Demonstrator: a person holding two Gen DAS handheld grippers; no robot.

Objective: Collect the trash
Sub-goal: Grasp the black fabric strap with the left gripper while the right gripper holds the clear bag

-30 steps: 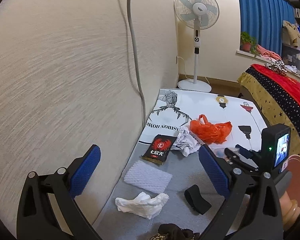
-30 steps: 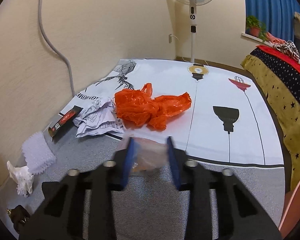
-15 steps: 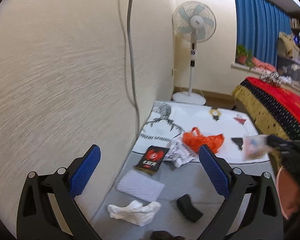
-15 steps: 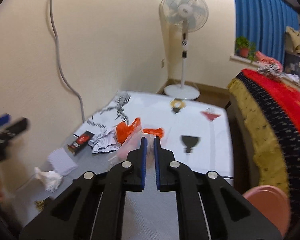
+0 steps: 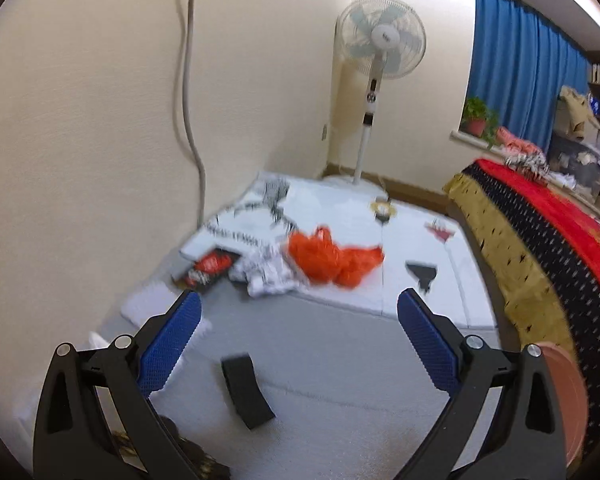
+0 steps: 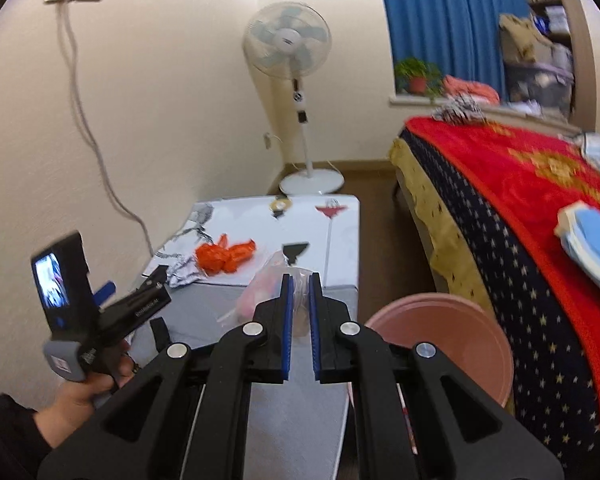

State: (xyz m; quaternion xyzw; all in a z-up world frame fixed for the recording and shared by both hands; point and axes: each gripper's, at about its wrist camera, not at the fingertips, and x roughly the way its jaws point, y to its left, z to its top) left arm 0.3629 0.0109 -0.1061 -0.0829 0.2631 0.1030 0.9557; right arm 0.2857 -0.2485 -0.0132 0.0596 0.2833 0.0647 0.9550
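Your right gripper (image 6: 299,280) is clamped on a crumpled clear plastic bag with something pink inside (image 6: 265,287); the blue pads are nearly together, with the thin plastic bunched between them and spilling out to the left of the tips. The bag hangs clear of the grey padded mat (image 6: 300,392), and the round pink plastic bin (image 6: 452,344) sits just to the right and below, between the mat's edge and the bed with the red and gold blanket (image 6: 520,184).

Your left gripper (image 5: 298,312) stands wide apart with nothing between its blue pads. In the right wrist view it shows at the left edge, held in your left hand (image 6: 84,392).

The other trash lies on the mat ahead of the left gripper. A flat black strap-like piece (image 5: 246,392) lies nearest, between the two fingers in that view. Farther off, an orange plastic bag (image 5: 330,258) rests on the white printed sheet (image 5: 412,232), touching a crumpled printed paper (image 5: 266,272) on its left. A black and red snack packet (image 5: 208,270) lies beside that paper towards the wall. A white foam pad (image 5: 148,300) lies close to the wall, partly hidden behind the left finger.

A white standing fan (image 5: 380,44) stands in the corner beyond the sheet.
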